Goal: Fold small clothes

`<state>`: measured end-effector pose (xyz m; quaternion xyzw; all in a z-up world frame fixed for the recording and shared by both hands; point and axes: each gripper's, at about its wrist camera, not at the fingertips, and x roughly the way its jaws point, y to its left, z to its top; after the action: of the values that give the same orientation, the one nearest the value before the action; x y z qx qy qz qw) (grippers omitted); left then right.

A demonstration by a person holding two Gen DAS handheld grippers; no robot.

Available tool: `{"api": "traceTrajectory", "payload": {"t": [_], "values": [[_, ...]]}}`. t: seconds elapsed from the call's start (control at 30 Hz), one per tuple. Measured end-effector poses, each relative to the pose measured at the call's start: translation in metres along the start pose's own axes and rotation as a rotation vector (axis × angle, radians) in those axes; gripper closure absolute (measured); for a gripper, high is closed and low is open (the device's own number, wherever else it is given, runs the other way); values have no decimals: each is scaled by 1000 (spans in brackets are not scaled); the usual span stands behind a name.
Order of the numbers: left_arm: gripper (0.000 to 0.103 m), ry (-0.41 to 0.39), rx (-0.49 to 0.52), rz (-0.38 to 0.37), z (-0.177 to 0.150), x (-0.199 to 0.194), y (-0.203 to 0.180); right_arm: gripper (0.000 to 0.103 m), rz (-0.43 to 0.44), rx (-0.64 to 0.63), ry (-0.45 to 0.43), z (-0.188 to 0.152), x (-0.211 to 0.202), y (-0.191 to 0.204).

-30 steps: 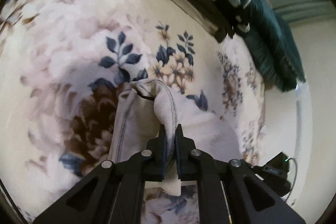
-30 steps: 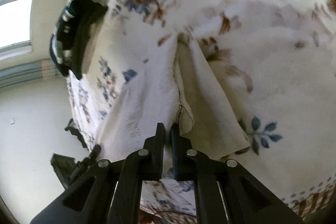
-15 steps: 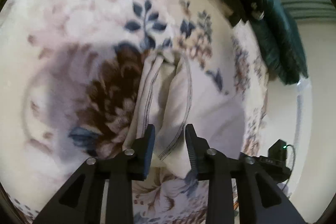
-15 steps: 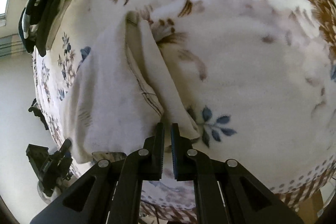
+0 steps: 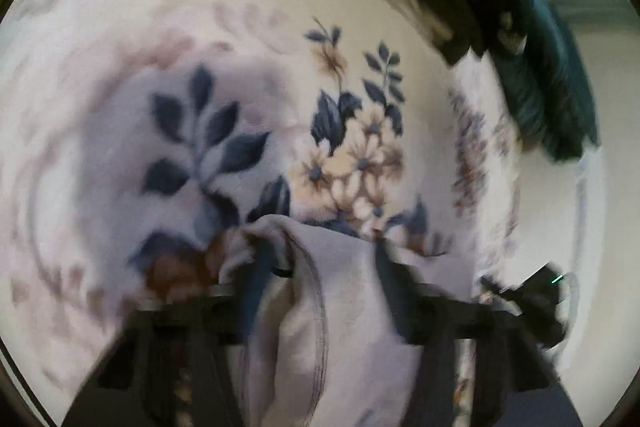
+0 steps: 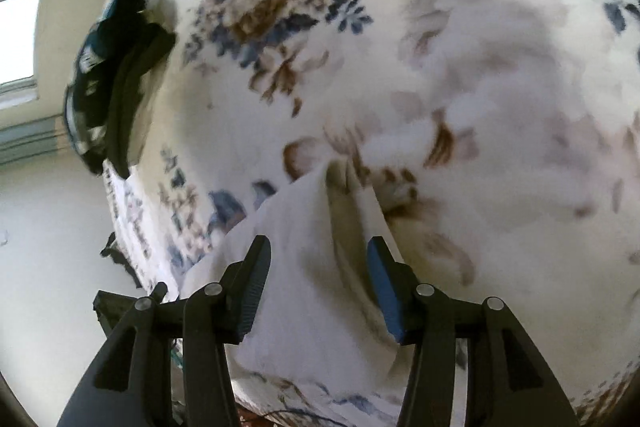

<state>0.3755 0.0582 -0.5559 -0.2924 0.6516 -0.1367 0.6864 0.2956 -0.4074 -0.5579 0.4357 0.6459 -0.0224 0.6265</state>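
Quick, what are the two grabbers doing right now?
Left gripper: jaws apart, closing, crumpled white cloth garment between them, not pinched.
Right gripper: jaws opening, same garment lying between them, not gripped.

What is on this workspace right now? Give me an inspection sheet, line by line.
Surface: floral blanket, soft and spread wide.
Job's things: white garment, bunched into ridges, lying on the blanket.
Clutter: dark clothes pile at the blanket's far edge; dark green cloth beside it.
Grippers: left gripper has its jaws closing, fingers apart in a blurred view with the garment between them. Right gripper has its jaws opening, garment between the fingers, pads not pressing it.
Cables: nothing seen.
Surroundings: window, pale wall, black device with a green light past the blanket's edge.
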Motion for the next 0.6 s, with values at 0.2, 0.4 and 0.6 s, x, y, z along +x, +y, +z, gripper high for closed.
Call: {"api": "traceTrajectory", "payload": {"t": [0.2,0.4,0.6], "values": [[98,-35,-54,-21,9,-4,18,97,-1,-30,-75,7,3,12],[99,-43,-94,-47,14,-10,35,97,-47,-26,-73,10,9,3],[79,-31,-98,-83,1,-35,30,88,-30,-63,-12,5,1,9]]}}
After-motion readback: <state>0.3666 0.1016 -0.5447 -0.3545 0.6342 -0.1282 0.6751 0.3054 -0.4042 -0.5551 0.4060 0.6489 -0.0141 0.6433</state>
